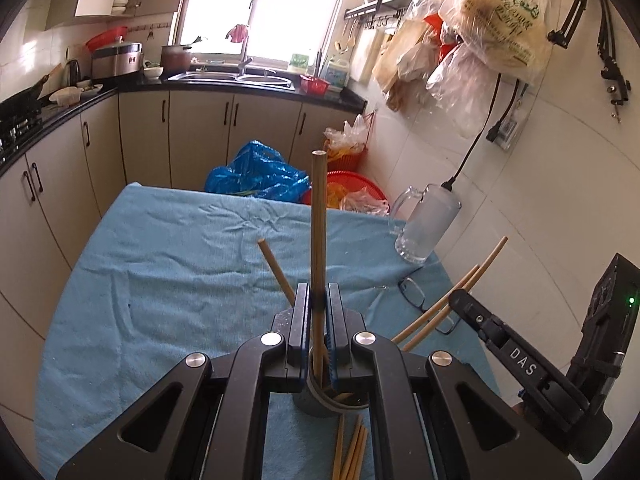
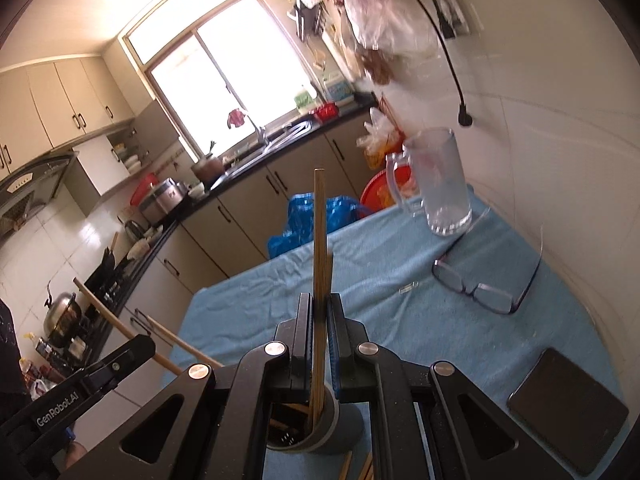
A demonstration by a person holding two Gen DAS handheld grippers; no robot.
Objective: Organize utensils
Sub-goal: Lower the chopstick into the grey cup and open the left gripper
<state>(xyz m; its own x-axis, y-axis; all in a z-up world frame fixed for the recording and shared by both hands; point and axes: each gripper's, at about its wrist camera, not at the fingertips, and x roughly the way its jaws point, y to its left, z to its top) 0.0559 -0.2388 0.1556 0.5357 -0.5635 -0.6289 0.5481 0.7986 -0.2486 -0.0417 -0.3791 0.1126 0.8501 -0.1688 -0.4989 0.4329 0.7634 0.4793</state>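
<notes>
Left hand-held gripper (image 1: 319,312) clamping 1 upright chopstick (image 1: 319,216), tip dipping into the holder cup (image 1: 320,404) directly below on the desk (image 1: 160,264). Right hand-held gripper (image 2: 319,320) likewise pinching 2 chopsticks (image 2: 320,240) vertically over the same cup.

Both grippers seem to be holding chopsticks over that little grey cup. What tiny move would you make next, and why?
Probably open the left gripper. Its chopstick stands upright with its lower end already inside the grey holder, so letting go should drop it in. The right gripper grips chopsticks over the same holder, so going one at a time seems safer.
</notes>
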